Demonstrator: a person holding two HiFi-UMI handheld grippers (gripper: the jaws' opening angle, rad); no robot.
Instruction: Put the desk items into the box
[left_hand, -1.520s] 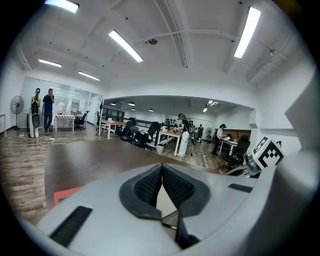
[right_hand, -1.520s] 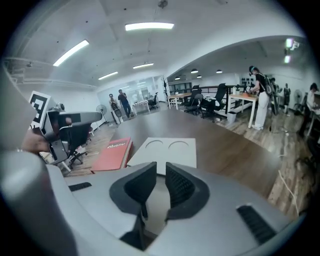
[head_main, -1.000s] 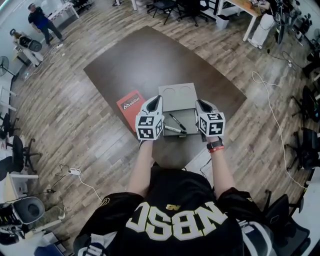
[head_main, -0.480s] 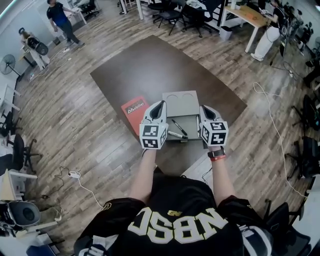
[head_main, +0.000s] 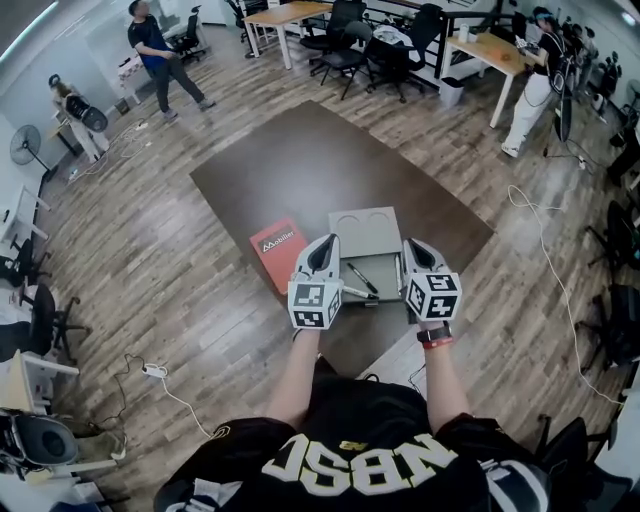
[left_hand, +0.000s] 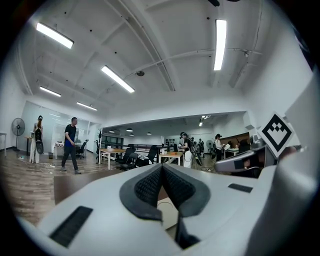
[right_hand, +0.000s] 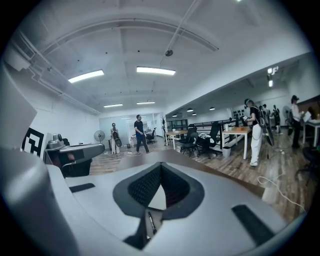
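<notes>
- The red booklet (head_main: 278, 250) lies flat on the table (head_main: 300, 160), just beside the left side of the box (head_main: 386, 268), and it is not yet inside. A flat thing like this gives the jaws no edge to take, so it will probably slide away on the smooth top when it is pushed from the side.
- The booklet looks almost as wide as the box. If it goes in tilted, it may catch on the rim or rest on the two pens (head_main: 361, 279) that lie inside.
- The open lid (head_main: 365, 228) lies at the far side of the box. A careless reach over it could knock it or move the whole box.
- The left gripper (head_main: 325, 248) hangs above the near left corner of the box. Its pads meet at the tips with nothing between them, and it touches nothing.
- The right gripper (head_main: 411, 250) hangs above the right edge of the box. Its jaws are fully together and empty too; a pen shows only far below them.
- Both must open before any grasp, or they will only push things.
</notes>
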